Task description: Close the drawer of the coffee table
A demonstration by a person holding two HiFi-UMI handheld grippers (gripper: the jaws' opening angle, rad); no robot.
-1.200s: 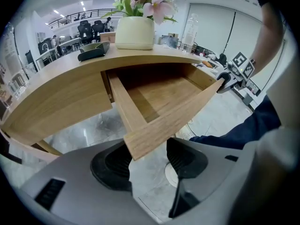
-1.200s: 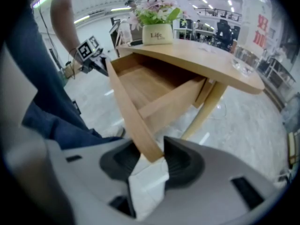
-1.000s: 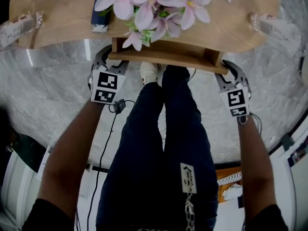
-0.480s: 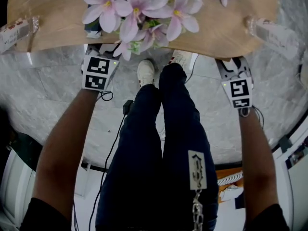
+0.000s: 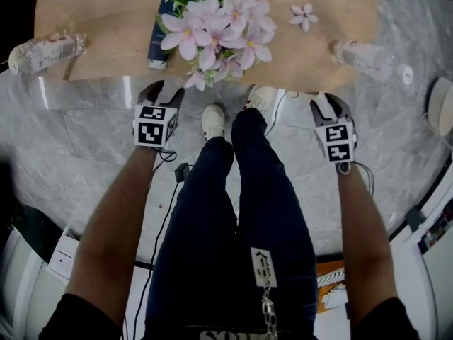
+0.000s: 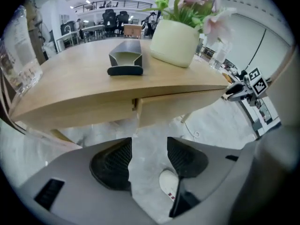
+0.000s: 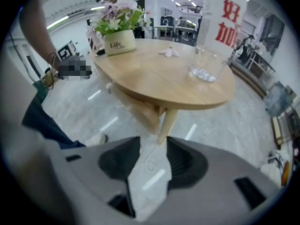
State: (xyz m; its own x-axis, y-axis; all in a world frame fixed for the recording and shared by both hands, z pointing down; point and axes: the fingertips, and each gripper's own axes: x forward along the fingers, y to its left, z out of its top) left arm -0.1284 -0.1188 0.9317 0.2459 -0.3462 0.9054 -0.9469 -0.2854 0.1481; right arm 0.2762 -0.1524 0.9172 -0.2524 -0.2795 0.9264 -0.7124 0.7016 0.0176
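The wooden coffee table (image 5: 106, 20) fills the top of the head view. Its drawer (image 6: 176, 108) sits pushed in under the tabletop, its front flush with the edge in the left gripper view. My left gripper (image 5: 161, 91) hovers just off the table's near edge, open, with only floor between its pads (image 6: 112, 163). My right gripper (image 5: 324, 105) is likewise off the edge, further right, open and empty. Its jaws have just been opening, and nothing is between them. The right gripper view looks at the table's leg (image 7: 168, 121) and the drawer housing (image 7: 140, 110).
On the tabletop stand a cream pot of pink flowers (image 5: 216, 27), a dark blue box (image 5: 161, 27), a plastic bottle (image 5: 46, 48) at left and a clear glass (image 5: 368, 57) at right. The person's legs and shoes (image 5: 214, 120) stand between the grippers on marble floor.
A second ago the drawer stuck out with both grippers against its front. It has slid in under the tabletop, and both grippers have come back off the table edge.
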